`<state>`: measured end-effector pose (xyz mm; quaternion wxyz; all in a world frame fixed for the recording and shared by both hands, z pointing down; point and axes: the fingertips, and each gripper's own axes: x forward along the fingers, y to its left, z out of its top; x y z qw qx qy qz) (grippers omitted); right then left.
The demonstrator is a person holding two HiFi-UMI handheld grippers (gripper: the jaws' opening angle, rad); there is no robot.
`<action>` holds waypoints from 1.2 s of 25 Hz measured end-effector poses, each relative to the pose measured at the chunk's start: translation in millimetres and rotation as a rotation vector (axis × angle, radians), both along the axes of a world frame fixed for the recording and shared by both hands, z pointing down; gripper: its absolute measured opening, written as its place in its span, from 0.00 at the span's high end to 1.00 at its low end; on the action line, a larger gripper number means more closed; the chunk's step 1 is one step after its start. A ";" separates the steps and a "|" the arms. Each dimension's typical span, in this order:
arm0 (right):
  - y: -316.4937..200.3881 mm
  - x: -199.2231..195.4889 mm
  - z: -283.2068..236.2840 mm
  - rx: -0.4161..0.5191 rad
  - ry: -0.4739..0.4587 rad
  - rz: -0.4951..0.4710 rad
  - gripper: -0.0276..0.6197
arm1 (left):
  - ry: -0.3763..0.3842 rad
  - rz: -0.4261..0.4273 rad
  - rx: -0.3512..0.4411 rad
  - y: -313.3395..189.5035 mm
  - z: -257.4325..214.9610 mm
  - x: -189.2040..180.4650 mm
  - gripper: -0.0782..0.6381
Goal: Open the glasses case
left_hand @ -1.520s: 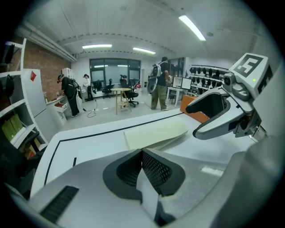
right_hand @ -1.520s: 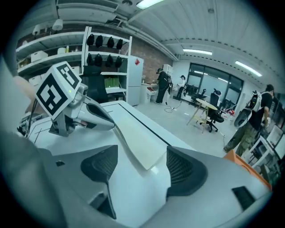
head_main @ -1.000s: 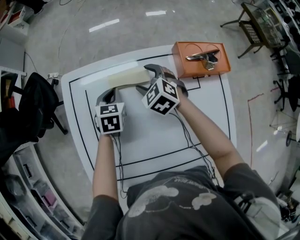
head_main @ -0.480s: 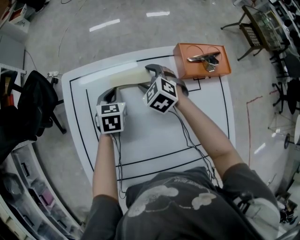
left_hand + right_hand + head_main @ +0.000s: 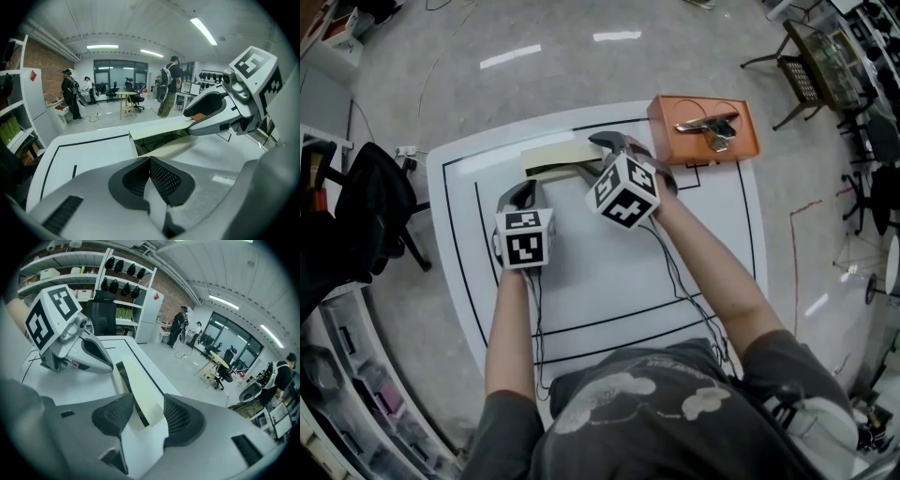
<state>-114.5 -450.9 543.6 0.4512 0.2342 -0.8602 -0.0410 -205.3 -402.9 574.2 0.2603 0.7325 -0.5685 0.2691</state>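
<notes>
The glasses case [image 5: 555,157] is cream coloured and lies on the white tabletop [image 5: 609,272], to the left of the orange tray [image 5: 748,141] and near it. Its long side runs toward the tray. The lid is lifted a little, so a dark gap shows along the side of the case that faces the person.

The right claw [image 5: 586,157] is between the tray and the case, at the end of the case that is closer to the tray. In the right gripper view the end of the case stands between the two dark pads. The jaws are closing on it, and each pad is just beside one face of the case, but the claw is not yet clenched on it.

The left claw [image 5: 523,192] is farther from the tray than the case is, on the person's side of the case and a little apart from its far end. In the left gripper view its two pads meet each other, so it is clenched with nothing between them, and it points at the open gap of the case.

A metal object [image 5: 705,122] lies on the tray.
</notes>
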 end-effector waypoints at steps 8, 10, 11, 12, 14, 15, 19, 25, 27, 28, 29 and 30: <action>-20.5 -7.2 -12.1 0.050 -0.014 -0.011 0.71 | 0.007 0.004 -0.003 -1.3 -0.3 -1.4 0.89; -26.3 -7.2 -11.4 0.047 -0.026 0.002 0.70 | 0.010 0.002 -0.002 -1.2 0.0 -1.8 0.89; -29.9 -6.4 -11.3 0.049 -0.031 0.011 0.72 | 0.012 0.002 -0.001 -1.3 0.2 -1.6 0.89; -33.6 -5.2 -11.3 0.053 -0.035 0.021 0.72 | 0.015 0.003 0.000 -1.6 0.3 -1.3 0.89; -40.9 -3.3 -11.4 0.061 -0.040 0.041 0.72 | 0.020 0.003 0.001 -2.3 0.4 -0.9 0.89; -44.1 -2.9 -11.2 0.064 -0.044 0.051 0.72 | 0.022 0.003 0.000 -2.5 0.5 -0.9 0.89; -51.7 -3.1 -8.8 0.072 -0.049 0.083 0.71 | 0.035 -0.004 -0.002 -2.9 1.7 -1.5 0.89; -48.6 0.0 -19.3 0.096 -0.072 0.120 0.68 | 0.047 -0.003 -0.009 -3.4 1.6 -2.5 0.89; -42.1 2.9 -24.9 0.107 -0.077 0.132 0.68 | 0.059 -0.002 -0.003 -2.2 -2.4 -2.8 0.89; -38.4 4.5 -28.4 0.113 -0.079 0.140 0.68 | 0.063 -0.001 0.004 -1.1 -6.0 -3.1 0.89; -34.4 6.3 -32.5 0.119 -0.082 0.148 0.68 | 0.065 0.003 0.011 0.3 -10.5 -3.3 0.89; -30.0 8.2 -37.0 0.123 -0.087 0.159 0.68 | 0.067 0.006 0.019 2.0 -15.6 -3.2 0.89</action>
